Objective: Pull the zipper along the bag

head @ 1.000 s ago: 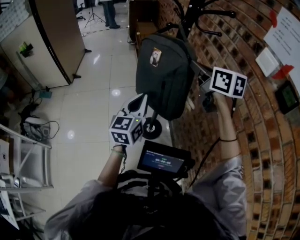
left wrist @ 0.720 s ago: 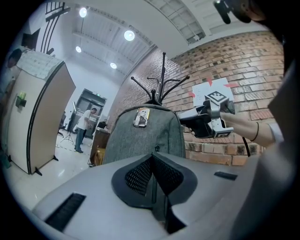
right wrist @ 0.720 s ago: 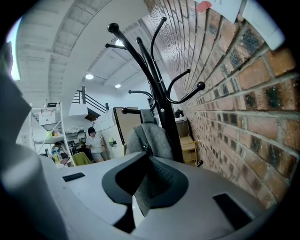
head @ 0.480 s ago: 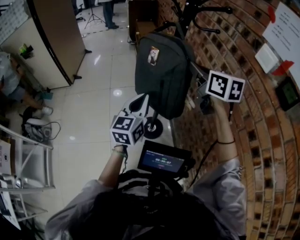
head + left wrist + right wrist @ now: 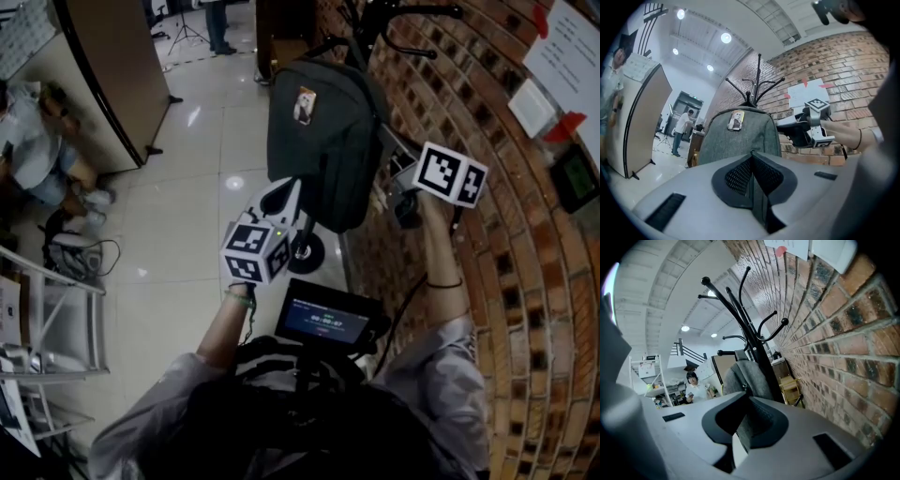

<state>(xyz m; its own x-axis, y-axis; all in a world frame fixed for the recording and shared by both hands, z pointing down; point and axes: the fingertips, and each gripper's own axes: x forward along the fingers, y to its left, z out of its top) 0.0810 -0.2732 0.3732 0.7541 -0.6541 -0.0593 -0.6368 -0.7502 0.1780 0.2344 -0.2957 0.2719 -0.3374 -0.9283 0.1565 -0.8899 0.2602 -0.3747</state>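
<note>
Room: brick wall [image 5: 525, 281] on your right, pale tiled floor [image 5: 178, 272] on your left, and a tall partition [image 5: 103, 84] beyond it.

1. Coat stand [image 5: 740, 310]. Black, with curved hooks, set just beside the wall. It carries the bag at your working height, so both sides are within reach.

2. Bag [image 5: 323, 150]. A grey backpack hung from the top of the stand, back panel towards you, clear of the floor. It is the only container here. No view shows what is in it or how far its zipper is drawn. It hangs freely, so it will likely swing if you pull on one side only.

3. Left gripper [image 5: 752, 159]. Your left hand holds it level, close by the bag's lower left corner. Its jaws are closed together with nothing in them. It looks well placed to steady the bag.

4. Right gripper [image 5: 749, 404]. It is raised between the bag's right edge and the wall and tipped slightly down. Its jaws are pressed together, and no strap or pull shows between them.

5. Patch [image 5: 305, 105]. Small, pale and rectangular, high on the bag's panel.

6. Dark fitting [image 5: 743, 387]. It sits on the bag's side seam, ahead of your right jaws. It may be the zipper slider but is too small to confirm. If it is, it is where your pull would begin.
</note>
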